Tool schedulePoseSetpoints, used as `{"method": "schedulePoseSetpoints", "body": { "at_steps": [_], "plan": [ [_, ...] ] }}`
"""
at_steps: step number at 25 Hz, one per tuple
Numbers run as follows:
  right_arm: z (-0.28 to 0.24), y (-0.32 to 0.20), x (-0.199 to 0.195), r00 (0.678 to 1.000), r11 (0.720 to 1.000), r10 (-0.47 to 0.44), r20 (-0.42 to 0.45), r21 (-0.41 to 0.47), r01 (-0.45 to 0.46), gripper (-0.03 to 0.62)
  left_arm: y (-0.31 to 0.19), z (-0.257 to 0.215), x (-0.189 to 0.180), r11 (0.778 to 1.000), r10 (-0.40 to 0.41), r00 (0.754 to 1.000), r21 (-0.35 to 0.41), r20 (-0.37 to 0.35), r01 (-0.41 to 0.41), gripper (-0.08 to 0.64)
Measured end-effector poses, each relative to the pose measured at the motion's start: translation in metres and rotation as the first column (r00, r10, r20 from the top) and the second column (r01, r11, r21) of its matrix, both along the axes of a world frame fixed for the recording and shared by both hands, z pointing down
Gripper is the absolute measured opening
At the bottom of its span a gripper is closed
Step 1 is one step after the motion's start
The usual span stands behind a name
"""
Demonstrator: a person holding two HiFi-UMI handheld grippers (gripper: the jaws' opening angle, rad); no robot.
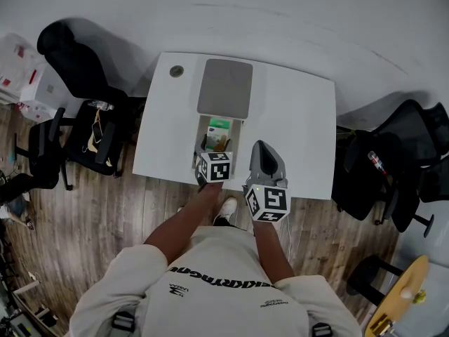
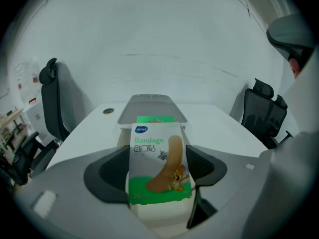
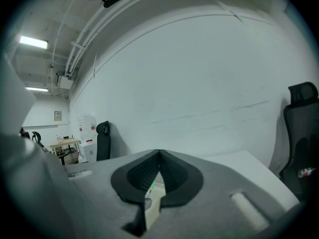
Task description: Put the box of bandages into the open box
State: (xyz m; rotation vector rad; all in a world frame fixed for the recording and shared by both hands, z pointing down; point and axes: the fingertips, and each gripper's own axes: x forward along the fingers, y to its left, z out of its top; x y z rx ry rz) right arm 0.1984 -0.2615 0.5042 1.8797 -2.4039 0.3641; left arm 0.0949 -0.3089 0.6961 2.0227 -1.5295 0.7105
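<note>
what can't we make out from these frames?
- Inside of the open box: in the head view the left gripper covers the near part; in the left gripper view the bandage box it holds blocks it.
- Round thing on the table: too small in the head view to identify.
- Right gripper: in its own view, its shut jaws hide the open box.
</note>
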Motion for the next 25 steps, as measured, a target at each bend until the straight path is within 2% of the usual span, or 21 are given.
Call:
{"method": "schedulePoseSetpoints", "body": {
  "at_steps": [25],
  "plan": [
    [0.01, 0.001, 0.006, 1.0, 1.0, 0.004, -0.005, -0.021, -0.004, -0.002, -0.006, 0.051, -0.003, 0.992, -0.014, 0.999, -0.122, 0.043, 0.019, 0.36]
  ]
}}
